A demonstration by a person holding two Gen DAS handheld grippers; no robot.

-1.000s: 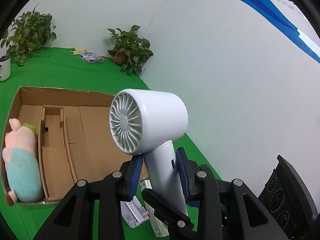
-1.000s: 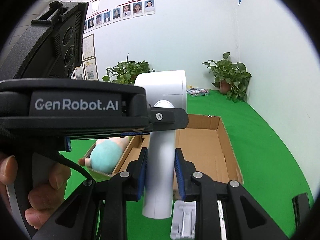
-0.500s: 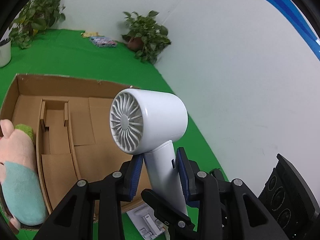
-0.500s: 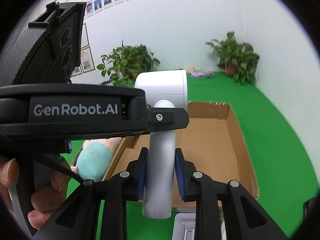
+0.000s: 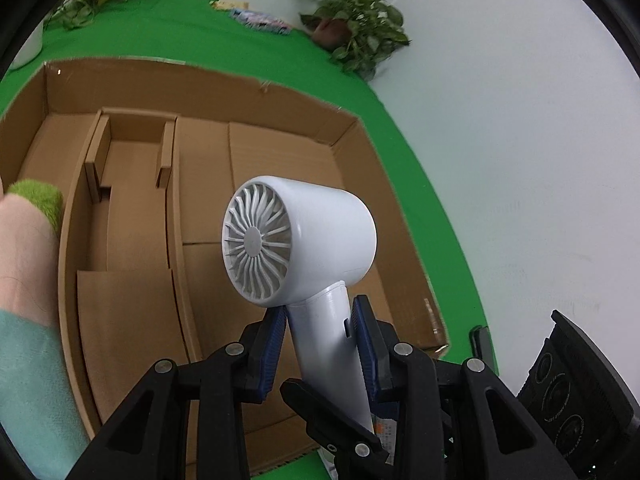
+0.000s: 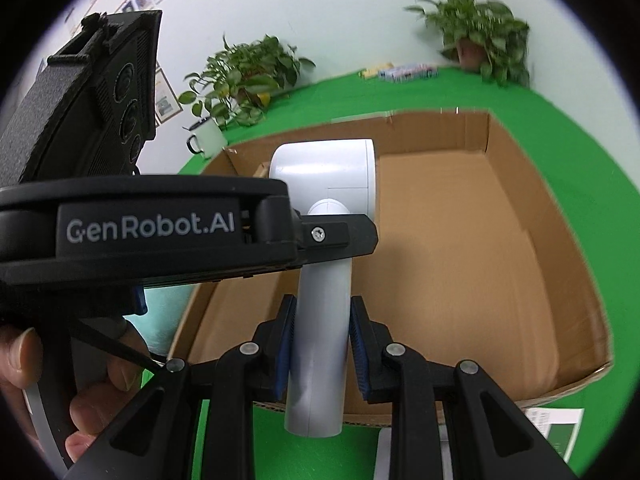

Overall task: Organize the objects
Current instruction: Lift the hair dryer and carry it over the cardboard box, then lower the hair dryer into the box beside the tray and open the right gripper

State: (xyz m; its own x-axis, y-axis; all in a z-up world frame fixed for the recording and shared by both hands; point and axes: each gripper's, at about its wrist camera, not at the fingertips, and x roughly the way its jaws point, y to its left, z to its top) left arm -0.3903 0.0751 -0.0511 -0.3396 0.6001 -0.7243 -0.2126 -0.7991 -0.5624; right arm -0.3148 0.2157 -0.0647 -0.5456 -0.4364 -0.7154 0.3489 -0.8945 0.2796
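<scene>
A white hair dryer [image 5: 304, 240] with a grey vent grille is held upright by its handle. My left gripper [image 5: 320, 344] is shut on the handle just under the head. My right gripper [image 6: 322, 348] is shut on the same handle lower down; the dryer [image 6: 324, 184] shows from behind there. Both hold it above the near edge of an open cardboard box [image 5: 280, 148] with inner dividers. A pink and teal plush toy [image 5: 28, 280] lies in the box's left compartment.
The box [image 6: 480, 240] sits on a green cloth [image 5: 168, 28]. Potted plants [image 5: 356, 28] and a white mug [image 6: 206, 140] stand at the back by the wall. Small packages [image 6: 408, 70] lie far back. Leaflets [image 6: 556, 428] lie near the box's front edge.
Both grippers have carried the hair dryer forward and tilted down, so it now hangs over the box's near part. The box fills more of both views.
</scene>
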